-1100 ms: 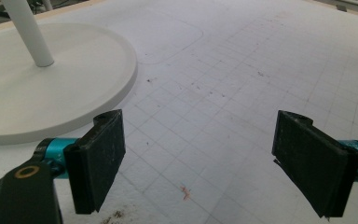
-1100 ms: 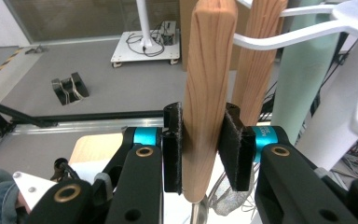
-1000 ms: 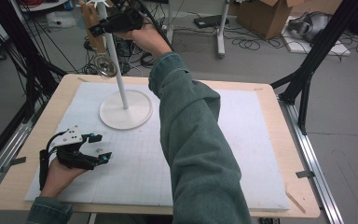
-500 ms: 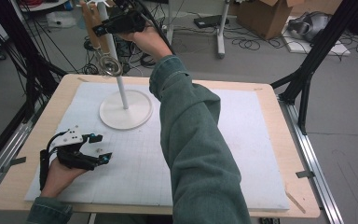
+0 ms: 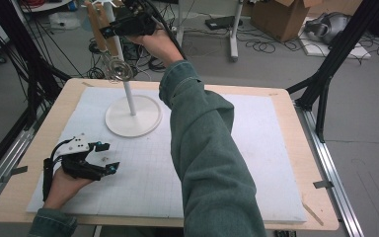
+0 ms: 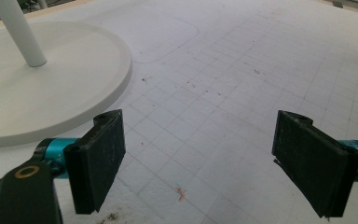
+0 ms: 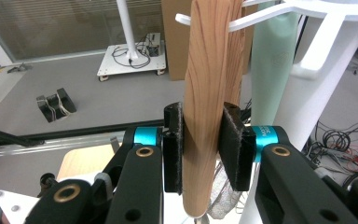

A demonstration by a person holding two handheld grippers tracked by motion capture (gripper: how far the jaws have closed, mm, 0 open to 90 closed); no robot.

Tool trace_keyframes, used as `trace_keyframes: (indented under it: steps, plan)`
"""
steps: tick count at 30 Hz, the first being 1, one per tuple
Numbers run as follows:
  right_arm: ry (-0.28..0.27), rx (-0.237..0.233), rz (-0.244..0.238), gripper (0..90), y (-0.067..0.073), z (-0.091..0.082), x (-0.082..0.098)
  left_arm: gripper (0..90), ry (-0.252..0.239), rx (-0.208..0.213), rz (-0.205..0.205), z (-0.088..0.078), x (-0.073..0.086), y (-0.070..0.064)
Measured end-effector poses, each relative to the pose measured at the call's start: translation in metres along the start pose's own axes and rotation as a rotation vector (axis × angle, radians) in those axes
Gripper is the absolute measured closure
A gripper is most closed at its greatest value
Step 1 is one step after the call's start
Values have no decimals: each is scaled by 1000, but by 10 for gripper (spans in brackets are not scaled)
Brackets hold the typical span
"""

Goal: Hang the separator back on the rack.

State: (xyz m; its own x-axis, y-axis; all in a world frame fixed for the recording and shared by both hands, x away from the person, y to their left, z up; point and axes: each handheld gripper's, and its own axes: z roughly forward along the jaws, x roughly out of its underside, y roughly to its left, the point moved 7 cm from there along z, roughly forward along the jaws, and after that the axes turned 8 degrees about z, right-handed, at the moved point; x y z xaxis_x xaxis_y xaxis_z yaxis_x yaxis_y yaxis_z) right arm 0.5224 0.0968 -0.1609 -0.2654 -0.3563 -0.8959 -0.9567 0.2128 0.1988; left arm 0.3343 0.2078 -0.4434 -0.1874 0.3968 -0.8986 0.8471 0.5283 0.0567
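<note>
Worktop point(image 5: 307, 163) and white mat point(image 5: 256, 148) look the same as a second ago, and the white stand point(image 5: 133, 117) keeps its round base at about 10 o'clock on the mat. The right arm has hardly moved. It reaches up towards 11 o'clock, to the hooks point(image 7: 261, 18) at the top of the stand.

The change is in the wooden-handled strainer point(image 7: 209, 70). A second ago its wire head could not be made out. Half a second ago it had appeared beside the pole, and it hangs there now point(image 5: 117, 69), at 9 o'clock from the pole and well above the base. The right gripper point(image 7: 203, 121) is clamped on the wooden handle with a pad pressed against each side, so the utensil looks gripped and steadied at the rack. I cannot tell whether its top end is on a hook. A pale green handle point(image 7: 272, 60) hangs just beyond it.

The left gripper point(image 5: 109, 157) has not moved. It rests on the mat at 8 o'clock with its jaws apart and nothing between them.
</note>
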Motion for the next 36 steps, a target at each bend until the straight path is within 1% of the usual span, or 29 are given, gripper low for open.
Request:
trace_keyframes:
  steps: [8, 19, 29, 36]
  plan:
    - [-17, 16, 1, 724, 0, -1, 1, 177, 3, 3, 1, 0, 0, 0]
    - [-16, 23, -2, 725, 1, -2, 2, 177, 0, 4, 0, 0, 0, 0]
    - [-22, 27, 13, 724, 0, -2, 2, 177, 4, 7, 1, 0, 0, -1]
    - [-25, 44, 16, 715, -1, -1, 4, 177, 3, 5, 0, 0, 0, 0]
